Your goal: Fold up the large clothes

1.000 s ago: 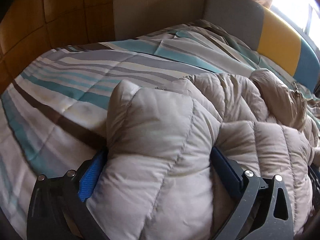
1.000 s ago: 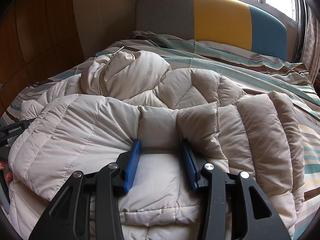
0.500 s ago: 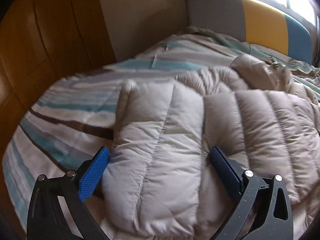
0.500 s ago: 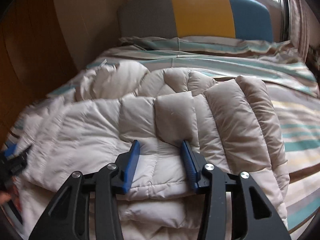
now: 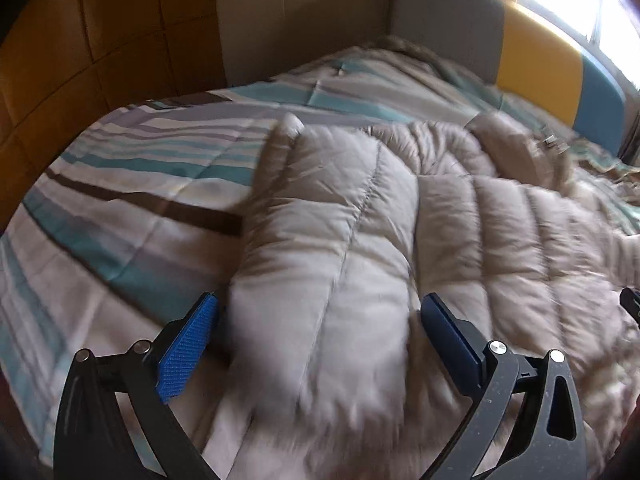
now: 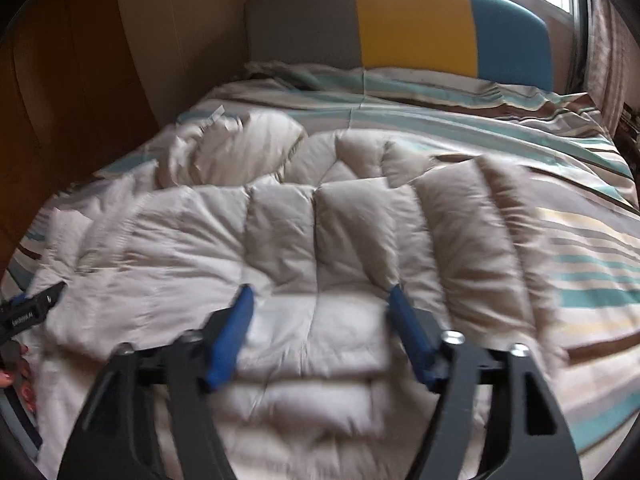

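A beige quilted puffer jacket (image 5: 480, 240) lies folded across the striped duvet (image 5: 132, 200). My left gripper (image 5: 320, 300) stands open just above the jacket's left folded edge, and that puffy edge sits between the blue pads without being pinched. In the right wrist view the jacket (image 6: 280, 232) fills the middle. My right gripper (image 6: 320, 292) hovers over its near fold with the jaws opening and the pads clear of the fabric. The left gripper's tip (image 6: 36, 304) shows at the far left, above a person's fingers (image 6: 16, 376).
The bed's grey, yellow and blue headboard (image 6: 416, 20) stands at the far end under a bright window. Wooden wall panels (image 5: 80, 60) run along the left side. Striped duvet (image 6: 592, 264) shows to the right of the jacket.
Both grippers have drawn back and up from the jacket. The right jaws, earlier shut on a fold, have spread. The bulge between the left jaws has dropped flat.
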A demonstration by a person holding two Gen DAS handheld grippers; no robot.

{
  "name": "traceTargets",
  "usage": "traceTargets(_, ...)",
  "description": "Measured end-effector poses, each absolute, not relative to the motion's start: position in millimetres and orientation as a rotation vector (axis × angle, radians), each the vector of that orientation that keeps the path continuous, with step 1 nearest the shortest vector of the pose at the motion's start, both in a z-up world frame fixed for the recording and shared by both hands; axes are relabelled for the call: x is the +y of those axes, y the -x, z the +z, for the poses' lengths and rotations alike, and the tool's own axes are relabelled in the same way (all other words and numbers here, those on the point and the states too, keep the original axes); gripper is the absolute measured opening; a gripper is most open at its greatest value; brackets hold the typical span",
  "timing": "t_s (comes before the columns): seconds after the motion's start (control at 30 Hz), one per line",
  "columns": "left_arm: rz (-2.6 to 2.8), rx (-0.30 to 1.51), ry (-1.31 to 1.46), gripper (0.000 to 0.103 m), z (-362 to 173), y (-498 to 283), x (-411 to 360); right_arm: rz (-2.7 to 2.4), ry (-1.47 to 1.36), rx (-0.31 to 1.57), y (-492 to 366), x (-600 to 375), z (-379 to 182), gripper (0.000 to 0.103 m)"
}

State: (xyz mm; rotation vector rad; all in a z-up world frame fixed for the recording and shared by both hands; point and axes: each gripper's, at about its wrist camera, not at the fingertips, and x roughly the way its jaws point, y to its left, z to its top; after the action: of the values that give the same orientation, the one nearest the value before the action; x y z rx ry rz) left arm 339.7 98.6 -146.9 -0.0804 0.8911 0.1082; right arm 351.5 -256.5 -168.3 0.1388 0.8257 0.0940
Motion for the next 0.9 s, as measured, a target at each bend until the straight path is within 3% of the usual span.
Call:
traceTargets(0.3,0.007,0.775,0.146,0.1,-109.3,-235.2,133.6,0.077,-0.221,0.858,-231.1,-317.3,-137.4,0.069)
traceTargets(0.57,0.012,0.789,0.168,0.1,-130.3,-151.1,160.9,-0.046,-0.314,0.872,-115.6,-379.4,-157.2,0.068)
traceTargets(0.9,-0.044,0.782,0.164,0.095,-156.7,-78.6,172.5,-0.071,-0.336,0.908,-41.8,-390.5,-179.0,0.068)
